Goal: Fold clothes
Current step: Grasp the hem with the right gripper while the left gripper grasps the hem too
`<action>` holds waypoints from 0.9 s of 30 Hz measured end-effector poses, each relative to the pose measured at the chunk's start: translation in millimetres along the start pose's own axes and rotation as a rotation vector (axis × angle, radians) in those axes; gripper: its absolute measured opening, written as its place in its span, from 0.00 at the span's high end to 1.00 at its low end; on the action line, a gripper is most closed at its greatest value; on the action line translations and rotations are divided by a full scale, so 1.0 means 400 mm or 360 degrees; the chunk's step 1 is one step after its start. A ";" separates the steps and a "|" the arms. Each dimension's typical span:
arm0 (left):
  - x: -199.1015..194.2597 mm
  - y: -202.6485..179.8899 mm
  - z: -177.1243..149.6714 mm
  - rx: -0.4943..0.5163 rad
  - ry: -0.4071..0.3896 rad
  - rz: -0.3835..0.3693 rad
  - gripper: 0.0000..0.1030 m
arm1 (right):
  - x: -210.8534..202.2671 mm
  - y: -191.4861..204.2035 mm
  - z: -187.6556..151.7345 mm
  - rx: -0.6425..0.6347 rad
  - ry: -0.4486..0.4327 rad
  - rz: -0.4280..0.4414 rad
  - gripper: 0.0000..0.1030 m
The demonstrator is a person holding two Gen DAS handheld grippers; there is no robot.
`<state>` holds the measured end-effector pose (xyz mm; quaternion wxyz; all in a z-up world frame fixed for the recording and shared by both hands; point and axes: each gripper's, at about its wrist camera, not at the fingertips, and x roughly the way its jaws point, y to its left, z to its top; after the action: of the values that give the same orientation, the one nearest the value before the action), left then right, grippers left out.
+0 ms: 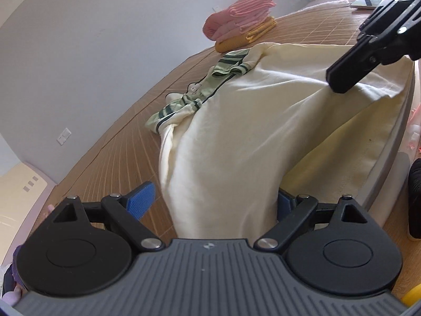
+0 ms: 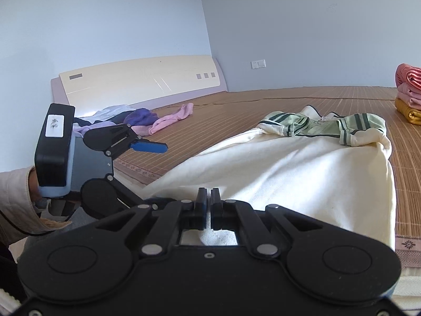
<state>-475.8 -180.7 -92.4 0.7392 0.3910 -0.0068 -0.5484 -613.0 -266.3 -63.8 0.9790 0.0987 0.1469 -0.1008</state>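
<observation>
A cream sweatshirt [image 1: 236, 131] [image 2: 302, 171] with green striped collar and cuffs [image 1: 226, 65] [image 2: 315, 126] lies on the bamboo mat [image 1: 118, 158] [image 2: 263, 100]. Its near edge is lifted. My right gripper [image 2: 208, 194] [image 1: 338, 80] is shut on the cream hem near one corner. My left gripper [image 1: 214, 189] [image 2: 160, 173] is open wide, and the cloth runs between its blue pads [image 1: 142, 200]. In the right wrist view one blue finger [image 2: 152, 146] shows above the cloth; the other is hidden under it.
A folded stack of pink and yellow clothes [image 1: 242, 21] [image 2: 409, 92] sits at the far side of the mat. Loose purple and pink clothes [image 2: 147, 118] lie by the cream headboard [image 2: 142, 79]. The bed edge [image 1: 394, 144] runs along the near side. A person's sleeve [image 2: 15, 197] is behind the left gripper.
</observation>
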 end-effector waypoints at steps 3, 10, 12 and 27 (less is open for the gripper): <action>-0.024 0.043 -0.021 -0.0078 0.0017 0.0043 0.34 | 0.012 0.006 -0.009 -0.0030 0.0049 -0.0015 0.96; -0.056 0.100 -0.025 -0.0248 -0.0004 -0.0001 0.68 | 0.031 0.043 -0.027 -0.0193 0.0128 -0.0133 0.63; -0.062 0.099 -0.019 -0.0219 -0.0028 0.0026 0.69 | 0.037 0.056 -0.035 -0.0244 0.0139 -0.0136 0.52; -0.077 0.143 -0.011 -0.0386 -0.0067 -0.0029 0.84 | 0.028 0.095 -0.076 -0.0660 0.0234 -0.0772 0.59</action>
<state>-440.0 -147.6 -48.9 0.7756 0.2872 0.0475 -0.5600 -602.0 -224.8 -89.6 0.9126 -0.1336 0.2538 -0.2915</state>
